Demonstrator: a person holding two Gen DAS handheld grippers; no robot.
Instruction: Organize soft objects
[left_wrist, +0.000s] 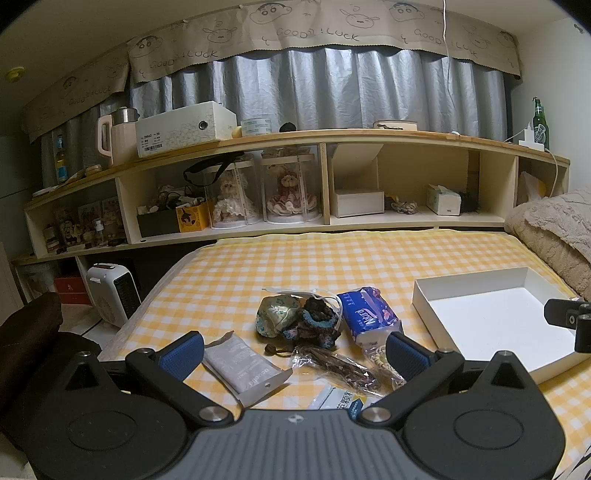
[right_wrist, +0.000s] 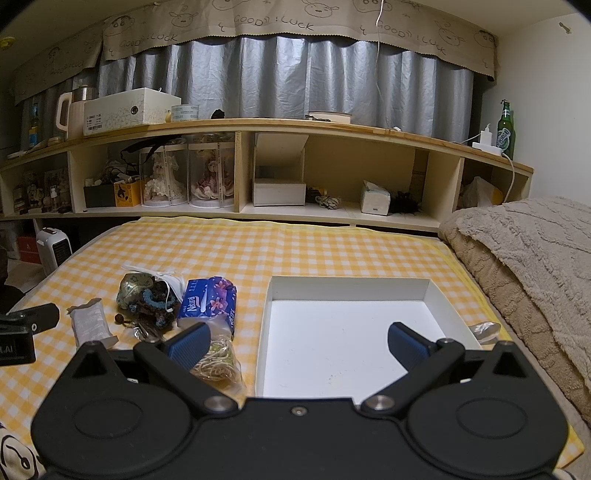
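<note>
A pile of soft things lies on the yellow checked bed: a blue tissue pack (left_wrist: 367, 314) (right_wrist: 208, 301), a dark crocheted piece (left_wrist: 314, 325) (right_wrist: 155, 301), a patterned pouch (left_wrist: 275, 314) (right_wrist: 133, 288), a grey sachet (left_wrist: 240, 363) (right_wrist: 90, 323), a clear bag of brown strands (left_wrist: 332, 365) and a bag of pale cord (right_wrist: 218, 360). An empty white box (left_wrist: 495, 321) (right_wrist: 347, 332) sits to their right. My left gripper (left_wrist: 293, 354) is open over the pile. My right gripper (right_wrist: 297, 345) is open, above the box's near left part.
A low wooden shelf (left_wrist: 325, 136) with dolls, boxes and bottles runs along the far side. A beige blanket (right_wrist: 524, 266) is piled at the right. A white heater (left_wrist: 112, 293) stands on the floor at the left.
</note>
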